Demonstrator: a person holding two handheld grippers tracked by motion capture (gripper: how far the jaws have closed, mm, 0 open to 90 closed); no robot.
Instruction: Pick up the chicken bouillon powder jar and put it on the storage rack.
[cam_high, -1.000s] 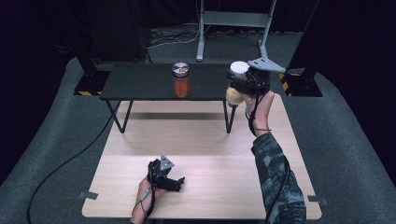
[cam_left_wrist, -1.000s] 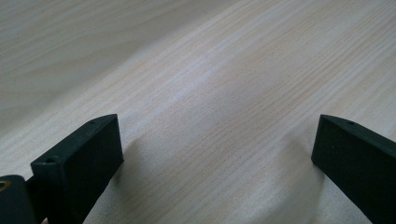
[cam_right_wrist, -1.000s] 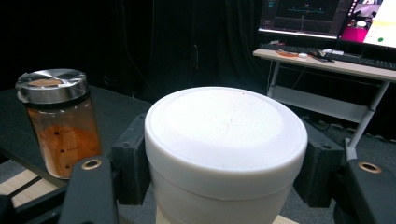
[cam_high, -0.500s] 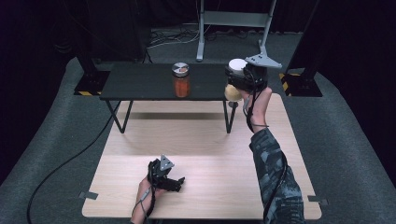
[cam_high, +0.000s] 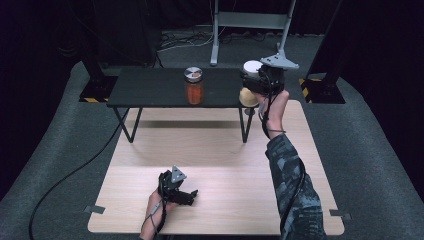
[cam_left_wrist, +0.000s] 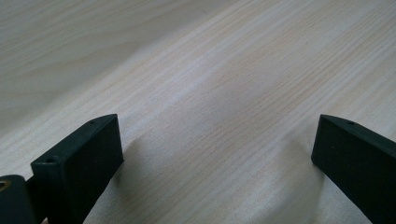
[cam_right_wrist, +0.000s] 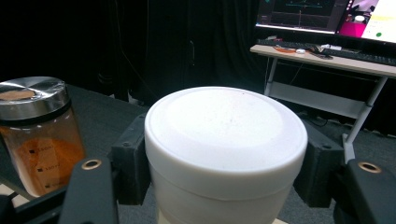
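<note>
- Dark curtains all round, black shelf (cam_high: 165, 87) standing over the pale wood worktop (cam_high: 215, 175).
- Right claw (cam_high: 255, 85) is clamped on a white jar (cam_right_wrist: 224, 140), held at the shelf's right end, a bit right of the orange jar (cam_high: 194, 86).
- Left claw (cam_high: 186, 196) rests on the worktop, jaws wide, holding nothing.
- My take: keep the white jar upright, lower it fully onto the shelf clear of the edge, then let go. Don't bump the orange jar.
</note>
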